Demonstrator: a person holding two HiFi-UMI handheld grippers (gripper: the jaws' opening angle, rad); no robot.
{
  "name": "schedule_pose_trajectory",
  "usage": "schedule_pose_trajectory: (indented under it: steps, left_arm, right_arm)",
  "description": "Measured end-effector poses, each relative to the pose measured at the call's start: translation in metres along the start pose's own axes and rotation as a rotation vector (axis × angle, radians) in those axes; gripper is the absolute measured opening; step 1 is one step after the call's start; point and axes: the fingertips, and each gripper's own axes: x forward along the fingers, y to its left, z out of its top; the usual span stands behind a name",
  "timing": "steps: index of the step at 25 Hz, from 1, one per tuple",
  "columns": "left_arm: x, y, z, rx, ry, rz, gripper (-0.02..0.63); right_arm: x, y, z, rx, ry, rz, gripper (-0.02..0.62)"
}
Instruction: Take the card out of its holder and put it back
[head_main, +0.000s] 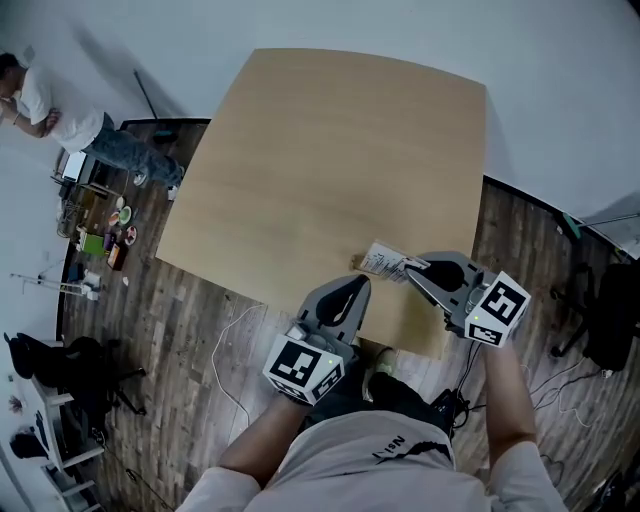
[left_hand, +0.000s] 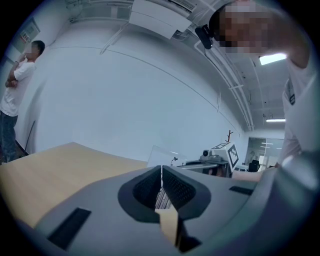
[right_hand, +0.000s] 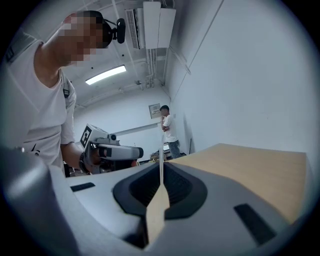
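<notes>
Evidently my right tongs (right_hand: 161, 172) were pinched narrow on the card holder (head_main: 385, 261), held over the near edge of the worktop (head_main: 330, 150); my left tongs (left_hand: 161, 175) seemed shut on its other end. Uneven pulling could twist it loose and drop it.

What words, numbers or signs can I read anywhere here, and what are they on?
Nothing reads clearly.
On the card: print too small to read.
On the shirt: small print, unreadable.
On the wall sign: blurred.
On the marker cubes: black-and-white squares, no words.
</notes>
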Motion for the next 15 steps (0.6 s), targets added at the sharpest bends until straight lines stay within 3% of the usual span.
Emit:
schedule_pose_trajectory:
  steps: [7, 15]
  left_arm:
    - [-0.023, -0.045, 0.005, -0.010, 0.044, -0.007, 0.021]
    - [-0.042, -0.064, 0.026, -0.008, -0.003, 0.003, 0.020]
  right_arm:
    - [-0.024, 0.033, 0.028, 0.005, 0.001, -0.010, 0.026]
    - [-0.037, 0.055, 0.053, -0.014, -0.013, -0.017, 0.026]
